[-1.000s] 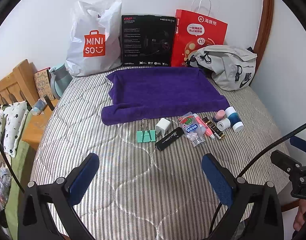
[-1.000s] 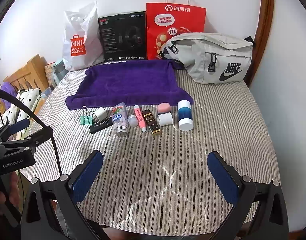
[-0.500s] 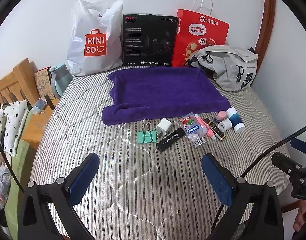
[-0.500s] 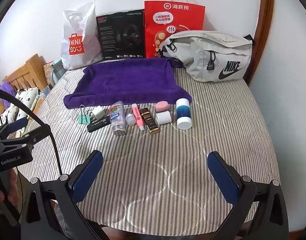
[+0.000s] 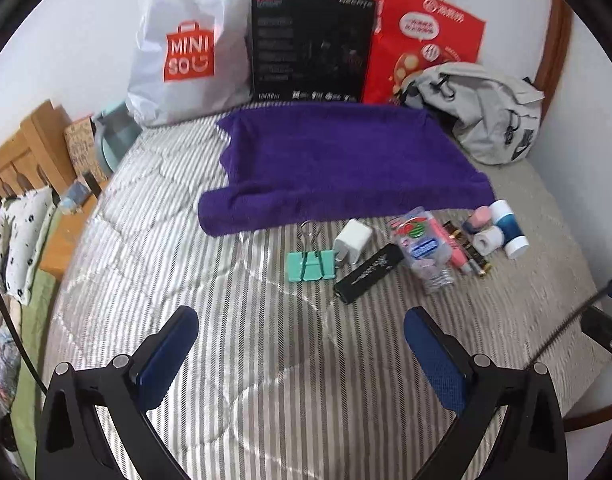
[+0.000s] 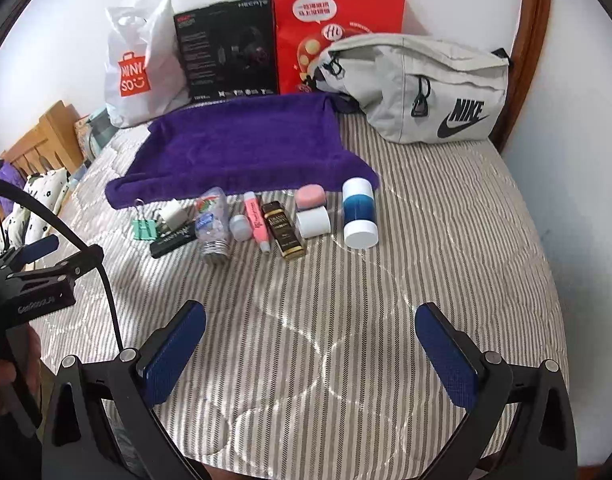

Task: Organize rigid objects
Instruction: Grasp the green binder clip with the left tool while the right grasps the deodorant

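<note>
left gripper (image 5: 302, 332): jaws wide apart, empty, closer to the binder clip (image 5: 310, 265) than before
right gripper (image 6: 310, 332): jaws wide, empty
small items: unmoved, row on bed (image 6: 445, 240) beside purple towel (image 6: 242, 148)

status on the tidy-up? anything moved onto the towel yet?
Done: nothing. The purple towel is bare. In hand: nothing; left gripper and right gripper hover open over the striped bed. Left: the whole row in front of the towel, from binder clip through charger and bottle to the blue-white tube.
</note>
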Motion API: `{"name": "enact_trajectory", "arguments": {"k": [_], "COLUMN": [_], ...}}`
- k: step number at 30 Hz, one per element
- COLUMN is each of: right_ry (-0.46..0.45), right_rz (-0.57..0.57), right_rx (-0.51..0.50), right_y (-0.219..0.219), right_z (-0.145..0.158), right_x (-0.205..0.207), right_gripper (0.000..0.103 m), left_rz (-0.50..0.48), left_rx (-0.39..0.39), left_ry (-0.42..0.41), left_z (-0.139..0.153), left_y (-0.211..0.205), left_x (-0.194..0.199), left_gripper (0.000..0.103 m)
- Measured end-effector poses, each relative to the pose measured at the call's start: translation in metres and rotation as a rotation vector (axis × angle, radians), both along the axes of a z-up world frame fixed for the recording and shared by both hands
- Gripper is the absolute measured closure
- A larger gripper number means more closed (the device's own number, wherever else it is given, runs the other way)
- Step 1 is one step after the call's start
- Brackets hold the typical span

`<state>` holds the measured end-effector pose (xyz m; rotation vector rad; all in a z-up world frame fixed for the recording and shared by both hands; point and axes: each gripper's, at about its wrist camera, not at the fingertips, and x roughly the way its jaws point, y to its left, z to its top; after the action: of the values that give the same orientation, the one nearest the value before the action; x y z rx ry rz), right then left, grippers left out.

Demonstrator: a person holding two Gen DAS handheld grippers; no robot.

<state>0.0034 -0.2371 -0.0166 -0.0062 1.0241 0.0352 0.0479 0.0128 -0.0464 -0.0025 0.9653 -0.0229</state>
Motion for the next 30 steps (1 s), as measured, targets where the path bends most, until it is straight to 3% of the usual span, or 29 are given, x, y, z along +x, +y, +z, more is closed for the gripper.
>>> {"name": "enact_trajectory", "arguments": {"k": [8,14,22,30], "right_ry": [0.059,0.102,0.136,0.151], "right_rz": [-0.03,-0.026,-0.05,-0.03], "right_rx": [-0.002,0.064,0.042,0.037], "right_y": [-0.016,-0.022,-0.03,-0.03], "right_z": [-0.026,-0.042,-0.06,-0.066], "right_x": [0.017,0.032,0.047,0.052], "right_gripper": [0.0,0.0,0.0,0.0], "left_rz": [0.05,0.054,0.051,0.07], "left_rx": [0.04,0.035,0.005,0.059], "left_ry": [0.068,0.11,0.098,0.109], "left_z": [-0.04,-0.062,-0.067,-0.073], "left_y": [0.01,0.01,0.006,0.01], "left_x": [0.042,0.067,0.08,0.083], "left_gripper": [0.0,0.0,0.0,0.0]}}
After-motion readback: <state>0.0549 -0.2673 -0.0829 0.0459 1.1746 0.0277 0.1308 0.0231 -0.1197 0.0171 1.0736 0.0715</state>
